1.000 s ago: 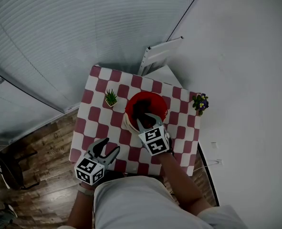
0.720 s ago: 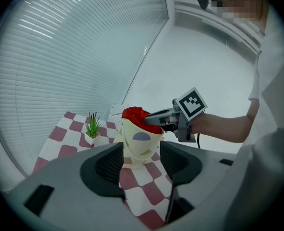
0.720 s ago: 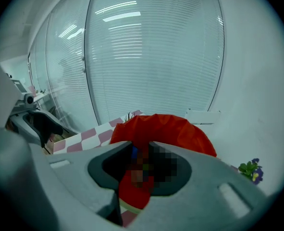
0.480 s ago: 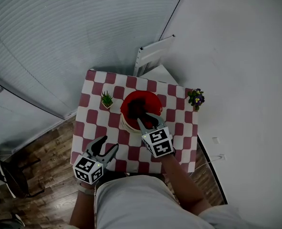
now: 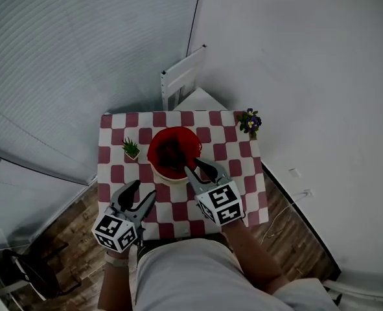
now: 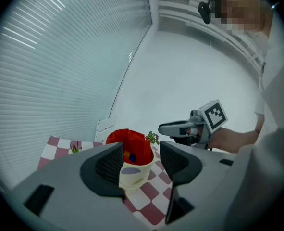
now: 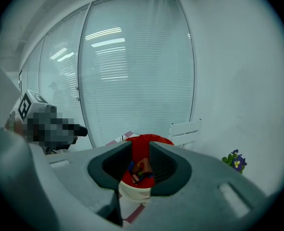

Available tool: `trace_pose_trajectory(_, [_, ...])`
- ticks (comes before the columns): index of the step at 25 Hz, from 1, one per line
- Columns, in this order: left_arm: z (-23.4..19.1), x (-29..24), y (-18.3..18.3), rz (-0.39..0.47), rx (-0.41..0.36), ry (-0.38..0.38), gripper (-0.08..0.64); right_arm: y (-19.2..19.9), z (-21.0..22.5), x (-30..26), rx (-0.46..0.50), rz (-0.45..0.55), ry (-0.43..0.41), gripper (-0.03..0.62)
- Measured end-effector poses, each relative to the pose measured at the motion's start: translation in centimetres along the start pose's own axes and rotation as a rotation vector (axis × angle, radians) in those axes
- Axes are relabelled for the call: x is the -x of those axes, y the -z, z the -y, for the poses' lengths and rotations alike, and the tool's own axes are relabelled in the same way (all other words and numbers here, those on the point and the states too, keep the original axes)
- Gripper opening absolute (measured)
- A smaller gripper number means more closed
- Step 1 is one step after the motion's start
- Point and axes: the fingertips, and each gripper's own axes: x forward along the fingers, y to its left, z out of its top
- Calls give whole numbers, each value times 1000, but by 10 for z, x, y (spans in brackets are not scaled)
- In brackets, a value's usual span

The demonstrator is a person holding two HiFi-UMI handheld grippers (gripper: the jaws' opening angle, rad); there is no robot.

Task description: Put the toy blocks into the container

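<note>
The head view is showing the whole checkered surface [image 5: 113, 173] from above, with the red-lined container [image 5: 173, 151] standing near its middle, but the inside is looking only dark there. The two gripper views are giving what that one is not: the toy blocks [image 7: 141, 170] are lying inside the container, orange, blue and red among them.

A small green plant [image 5: 131, 149] is sitting just left of the container. Purple flowers [image 5: 249, 120] are standing at the far right corner. A white chair [image 5: 181, 76] is leaning against the wall beyond the surface, beside the window blinds [image 5: 68, 57].

The right hand-held gripper [image 5: 194, 167] is hovering just beside the container's near rim, its jaws standing a narrow gap apart and gripping nothing. The left hand-held gripper [image 5: 142, 191] is hanging near the front left of the surface, well apart from the container, its jaws standing wide and empty. In each gripper view, that gripper's own jaws are covering part of the container's cream base.
</note>
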Motion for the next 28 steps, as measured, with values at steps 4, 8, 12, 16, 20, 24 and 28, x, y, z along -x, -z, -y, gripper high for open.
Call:
trace_pose_trajectory(4, [9, -5, -23, 25, -43, 31, 229, -9, 6, 24, -43, 75, 29, 92])
trace_pose_trajectory(8, [20, -9, -39, 32, -88, 68, 229, -14, 12, 45, -93, 133, 61, 94])
trace_pose_trajectory(12, [30, -10, -49, 37, -121, 102, 229, -19, 11, 62, -121, 188, 80, 95])
trace_pose_trajectory(16, [41, -9, -62, 51, -144, 134, 229, -23, 6, 76, -107, 220, 88, 101])
trace_pose_trajectory(20, [48, -4, -73, 74, -163, 151, 229, -23, -3, 88, -112, 238, 94, 104])
trace_pose_trajectory(24, [52, -1, -80, 90, -187, 158, 229, -21, -11, 94, -126, 244, 99, 104])
trace_pose_trajectory(28, [55, -1, -82, 84, -195, 180, 229, -22, -14, 96, -131, 247, 110, 104])
